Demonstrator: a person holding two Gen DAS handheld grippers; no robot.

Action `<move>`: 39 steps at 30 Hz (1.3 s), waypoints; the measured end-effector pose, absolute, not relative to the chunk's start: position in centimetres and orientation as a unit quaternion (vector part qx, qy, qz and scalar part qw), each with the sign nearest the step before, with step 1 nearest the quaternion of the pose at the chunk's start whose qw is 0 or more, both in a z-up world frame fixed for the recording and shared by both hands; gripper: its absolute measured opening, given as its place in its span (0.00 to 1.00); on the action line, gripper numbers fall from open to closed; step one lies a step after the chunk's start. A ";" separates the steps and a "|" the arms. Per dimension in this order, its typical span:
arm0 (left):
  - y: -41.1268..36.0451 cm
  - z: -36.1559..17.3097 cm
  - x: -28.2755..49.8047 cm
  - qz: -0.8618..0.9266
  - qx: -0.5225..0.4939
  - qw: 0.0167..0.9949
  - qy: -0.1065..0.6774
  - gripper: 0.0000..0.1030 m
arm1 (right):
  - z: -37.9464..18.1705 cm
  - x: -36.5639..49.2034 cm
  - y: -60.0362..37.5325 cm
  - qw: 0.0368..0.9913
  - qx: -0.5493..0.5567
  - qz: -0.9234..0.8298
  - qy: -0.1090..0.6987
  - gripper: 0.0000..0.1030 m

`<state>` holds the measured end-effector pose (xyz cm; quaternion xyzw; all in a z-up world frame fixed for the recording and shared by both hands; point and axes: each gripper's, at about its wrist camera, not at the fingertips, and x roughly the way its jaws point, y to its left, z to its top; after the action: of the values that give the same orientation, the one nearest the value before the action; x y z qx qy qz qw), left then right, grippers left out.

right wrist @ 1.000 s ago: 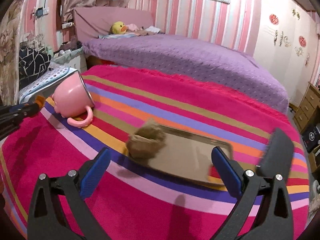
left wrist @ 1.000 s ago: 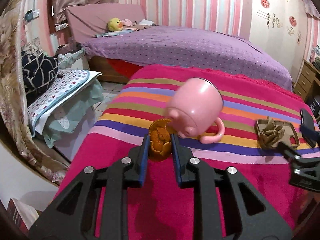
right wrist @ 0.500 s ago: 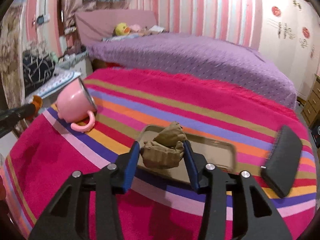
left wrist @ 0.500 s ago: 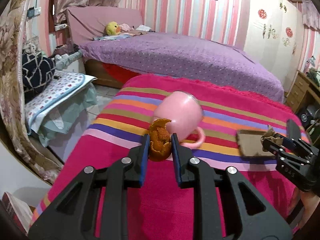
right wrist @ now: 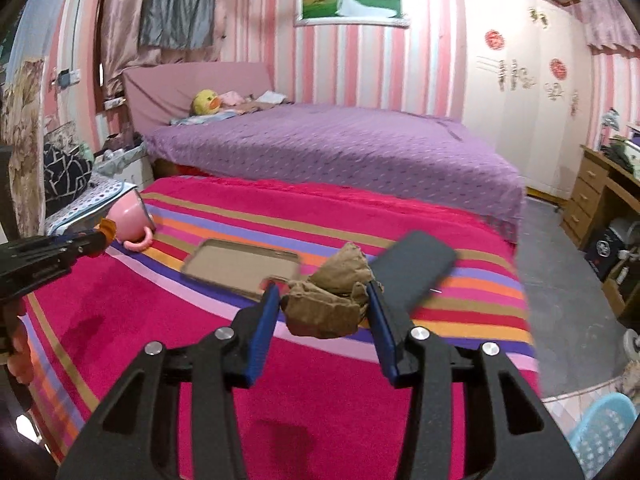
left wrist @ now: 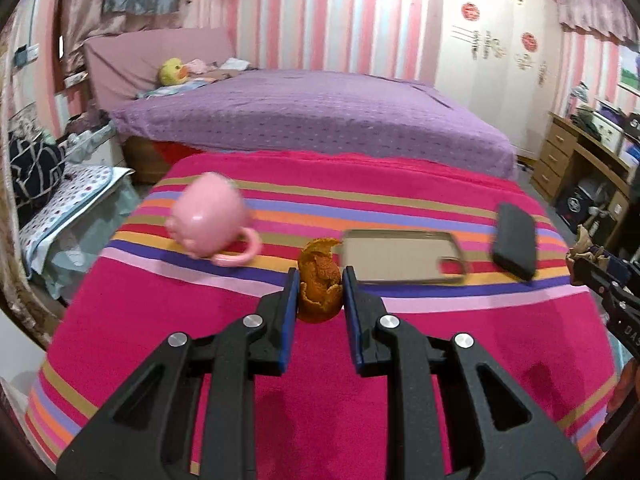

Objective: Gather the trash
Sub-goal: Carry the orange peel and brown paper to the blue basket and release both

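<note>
Left hand-held gripper (left wrist: 320, 290): closed on an orange peel (left wrist: 321, 280), the peel pinched between the two blue pads and held above the striped blanket (left wrist: 160, 320). Right hand-held gripper (right wrist: 322, 306): closed on a crumpled brown paper (right wrist: 330, 302), the wad wedged between both blue pads and raised clear of the blanket — in the left wrist view the same gripper shows at the far right edge with the paper at its tip. Striped blanket: magenta with bands of purple, orange, pink and olive, spread over the surface that carries the things. Metal tray (right wrist: 240, 266): shallow, rectangular, lying flat on the striped bands; nothing shows in it; it sits behind and just left of the held paper in the right wrist view, and just right of the held peel in the left wrist view. Pink mug (left wrist: 208, 220): tipped on its side near the blanket's left part, handle toward the tray, well apart from it. Black case (left wrist: 514, 240): flat, oblong, lying on the blanket to the right of the tray, blurred in both views. Purple bed (right wrist: 340, 152): beyond the blanket, with a yellow duck toy (right wrist: 206, 102) near the headboard. Blue basket (right wrist: 604, 432): on the floor at the lower right of the right wrist view. Wooden drawers (right wrist: 588, 192): against the right wall.
</note>
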<state>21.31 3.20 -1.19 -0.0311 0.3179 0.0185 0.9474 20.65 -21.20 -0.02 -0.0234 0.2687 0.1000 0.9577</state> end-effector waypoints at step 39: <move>-33.4 -2.8 11.2 -0.167 0.074 0.944 0.274 0.22 | -3.0 9.7 -51.3 0.957 0.032 -0.080 0.276 0.43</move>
<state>11.21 -33.39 -2.79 0.0736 0.2738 -0.1671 0.9443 9.71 -51.28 -2.96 0.0321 0.2764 -0.0802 0.9572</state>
